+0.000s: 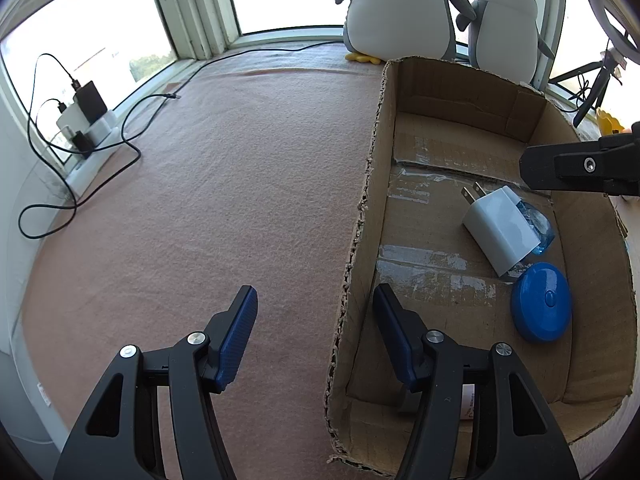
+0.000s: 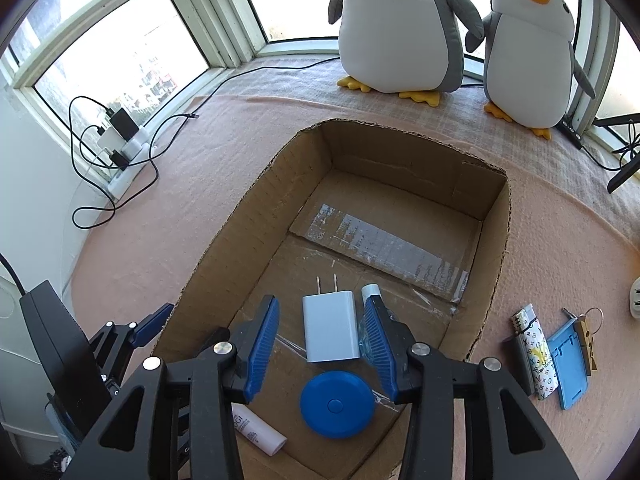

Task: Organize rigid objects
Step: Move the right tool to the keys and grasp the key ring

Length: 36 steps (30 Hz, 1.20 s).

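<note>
An open cardboard box sits on the pink cloth. Inside lie a white plug adapter, a round blue case, a clear blue item half under the adapter, and a white tube. My right gripper is open and empty, hovering over the adapter inside the box. My left gripper is open and empty, straddling the box's left wall. Right of the box lie a patterned lighter, a blue phone stand and a key.
Two plush penguins stand behind the box by the window. A power strip with chargers and black cables lies at the left edge. A tripod leg stands at the far right.
</note>
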{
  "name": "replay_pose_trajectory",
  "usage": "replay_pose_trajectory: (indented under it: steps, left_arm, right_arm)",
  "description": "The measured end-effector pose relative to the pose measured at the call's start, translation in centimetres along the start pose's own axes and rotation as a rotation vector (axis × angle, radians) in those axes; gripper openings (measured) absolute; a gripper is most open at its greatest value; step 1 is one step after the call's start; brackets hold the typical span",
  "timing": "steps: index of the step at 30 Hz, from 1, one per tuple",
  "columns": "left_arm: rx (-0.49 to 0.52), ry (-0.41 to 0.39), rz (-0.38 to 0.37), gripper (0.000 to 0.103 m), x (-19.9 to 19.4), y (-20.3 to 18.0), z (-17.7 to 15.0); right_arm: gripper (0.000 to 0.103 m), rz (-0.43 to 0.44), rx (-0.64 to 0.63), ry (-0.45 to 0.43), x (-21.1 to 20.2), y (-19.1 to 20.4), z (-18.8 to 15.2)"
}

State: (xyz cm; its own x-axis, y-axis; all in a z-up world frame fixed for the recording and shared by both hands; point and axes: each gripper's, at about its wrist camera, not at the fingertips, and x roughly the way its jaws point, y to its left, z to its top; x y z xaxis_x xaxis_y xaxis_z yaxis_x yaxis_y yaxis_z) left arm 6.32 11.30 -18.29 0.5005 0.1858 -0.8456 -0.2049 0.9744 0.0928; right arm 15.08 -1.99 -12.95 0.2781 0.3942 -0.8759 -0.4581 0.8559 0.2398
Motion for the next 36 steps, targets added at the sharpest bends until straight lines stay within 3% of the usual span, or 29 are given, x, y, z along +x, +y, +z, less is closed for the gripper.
replay_pose_trajectory:
  steps: [9, 21, 29, 36]
  left_arm:
    - [0.0, 0.0, 0.001, 0.06, 0.0, 0.0, 0.0]
    - [0.005, -0.003, 0.008, 0.06, 0.0, -0.2, 0.0]
    - [0.006, -0.004, 0.009, 0.06, -0.1, -0.2, 0.0]
    - [0.006, -0.004, 0.009, 0.06, -0.1, -0.2, 0.0]
  right_arm:
    - [0.041, 0.018, 0.046, -0.063, -3.6, -3.9, -1.6]
    - [0.041, -0.096, 0.17, -0.129, -7.9, -12.5, -3.7]
    - [0.041, -0.136, 0.296, -0.088, -7.7, -18.9, -3.9]
    - [0.041, -0.12, 0.371, -0.032, -6.1, -22.4, -3.2]
